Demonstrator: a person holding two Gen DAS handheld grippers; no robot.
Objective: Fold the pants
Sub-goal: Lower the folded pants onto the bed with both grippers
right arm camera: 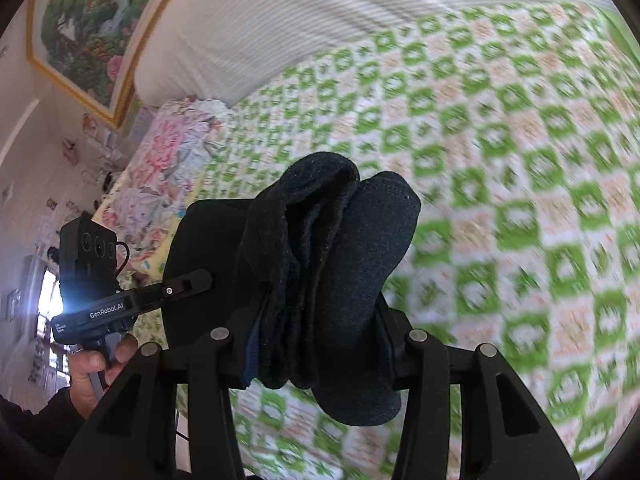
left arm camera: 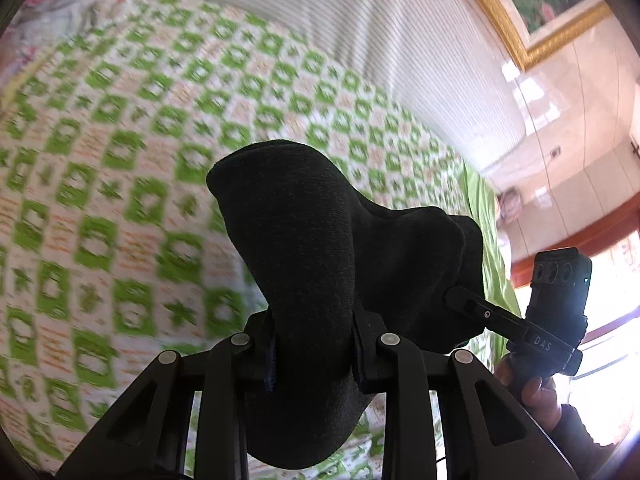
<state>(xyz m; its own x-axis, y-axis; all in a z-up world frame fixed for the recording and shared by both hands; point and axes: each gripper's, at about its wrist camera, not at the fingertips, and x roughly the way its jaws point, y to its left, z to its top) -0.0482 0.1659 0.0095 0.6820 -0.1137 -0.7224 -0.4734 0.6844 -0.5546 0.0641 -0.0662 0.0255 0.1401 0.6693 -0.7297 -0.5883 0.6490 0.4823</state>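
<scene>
The black pants (left arm camera: 304, 248) hang bunched in the air above the bed, held at two points. My left gripper (left arm camera: 314, 344) is shut on one part of the fabric, which bulges above and below the jaws. My right gripper (right arm camera: 320, 340) is shut on another thick bunch of the pants (right arm camera: 336, 264). In the left wrist view the right gripper (left arm camera: 460, 300) shows at the right, its fingers buried in the cloth. In the right wrist view the left gripper (right arm camera: 200, 280) shows at the left, also biting the cloth. The fingertips are hidden by fabric.
A bed with a green-and-white patterned quilt (left arm camera: 120, 140) lies below. A white striped pillow (right arm camera: 280, 20) runs along the headboard side. A floral blanket (right arm camera: 168, 168) lies at one end. A gold-framed painting (right arm camera: 88, 28) hangs on the tiled wall.
</scene>
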